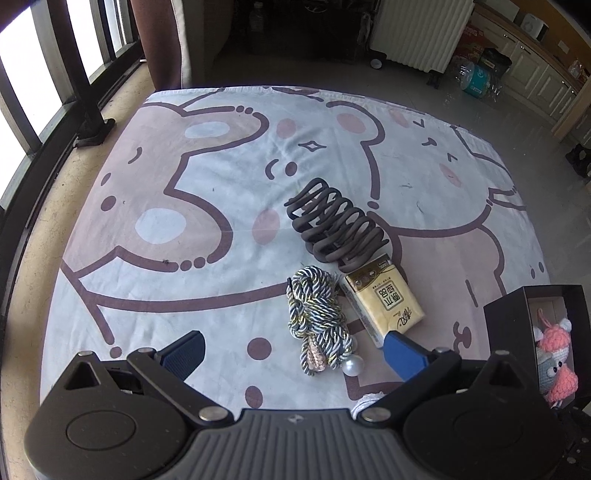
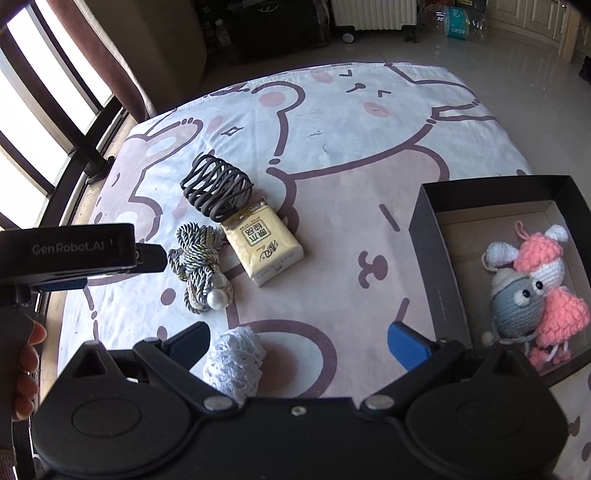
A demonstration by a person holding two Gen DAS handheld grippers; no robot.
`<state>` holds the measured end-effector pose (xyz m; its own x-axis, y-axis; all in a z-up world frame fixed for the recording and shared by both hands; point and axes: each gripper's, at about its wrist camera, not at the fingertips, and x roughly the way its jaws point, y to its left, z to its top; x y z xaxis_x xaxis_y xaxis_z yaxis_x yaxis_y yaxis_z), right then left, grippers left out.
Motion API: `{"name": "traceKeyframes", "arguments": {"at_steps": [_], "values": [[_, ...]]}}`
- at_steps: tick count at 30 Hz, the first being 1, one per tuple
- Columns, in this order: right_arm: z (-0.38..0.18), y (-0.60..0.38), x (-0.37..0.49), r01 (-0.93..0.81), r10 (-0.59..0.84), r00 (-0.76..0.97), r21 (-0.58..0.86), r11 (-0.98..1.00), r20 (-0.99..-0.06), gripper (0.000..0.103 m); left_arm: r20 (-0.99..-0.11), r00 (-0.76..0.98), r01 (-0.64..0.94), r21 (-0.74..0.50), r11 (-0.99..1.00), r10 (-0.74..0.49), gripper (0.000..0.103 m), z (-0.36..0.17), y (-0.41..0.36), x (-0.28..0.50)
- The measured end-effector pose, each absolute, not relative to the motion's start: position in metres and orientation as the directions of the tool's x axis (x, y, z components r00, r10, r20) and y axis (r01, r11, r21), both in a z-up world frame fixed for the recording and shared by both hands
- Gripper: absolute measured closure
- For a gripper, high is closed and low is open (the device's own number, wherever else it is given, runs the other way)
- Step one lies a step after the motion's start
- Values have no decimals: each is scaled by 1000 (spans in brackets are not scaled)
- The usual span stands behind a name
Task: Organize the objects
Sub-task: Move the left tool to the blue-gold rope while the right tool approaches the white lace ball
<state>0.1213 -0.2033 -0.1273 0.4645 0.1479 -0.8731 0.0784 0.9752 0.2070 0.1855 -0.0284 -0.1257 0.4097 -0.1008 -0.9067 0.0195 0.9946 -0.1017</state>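
Note:
A twisted grey-gold cord bundle (image 1: pixel 319 321) with a pearl lies on the cartoon cloth, right in front of my open left gripper (image 1: pixel 291 352). Beside it lie a yellow tissue pack (image 1: pixel 384 301) and a dark coiled hair clip (image 1: pixel 336 221). In the right wrist view the cord (image 2: pixel 199 269), tissue pack (image 2: pixel 264 245) and clip (image 2: pixel 218 188) lie left of centre. A white crochet ball (image 2: pixel 236 360) sits by the left finger of my open, empty right gripper (image 2: pixel 297 345). A black box (image 2: pixel 432 236) on the right holds a pink-grey crochet toy (image 2: pixel 528 295).
The box with the toy also shows at the right edge of the left wrist view (image 1: pixel 517 306). The left gripper body (image 2: pixel 74 254) hangs over the cloth's left side. Window rails run along the left; a white radiator (image 1: pixel 417 33) stands on the floor beyond the cloth.

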Motion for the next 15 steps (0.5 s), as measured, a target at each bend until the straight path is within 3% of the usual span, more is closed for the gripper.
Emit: {"name": "traceKeyframes", "arguments": {"at_steps": [15], "values": [[-150, -204, 124, 134, 168, 452, 253, 958, -876, 0, -928, 309, -46, -234, 971, -208, 21, -177, -28, 206]]}}
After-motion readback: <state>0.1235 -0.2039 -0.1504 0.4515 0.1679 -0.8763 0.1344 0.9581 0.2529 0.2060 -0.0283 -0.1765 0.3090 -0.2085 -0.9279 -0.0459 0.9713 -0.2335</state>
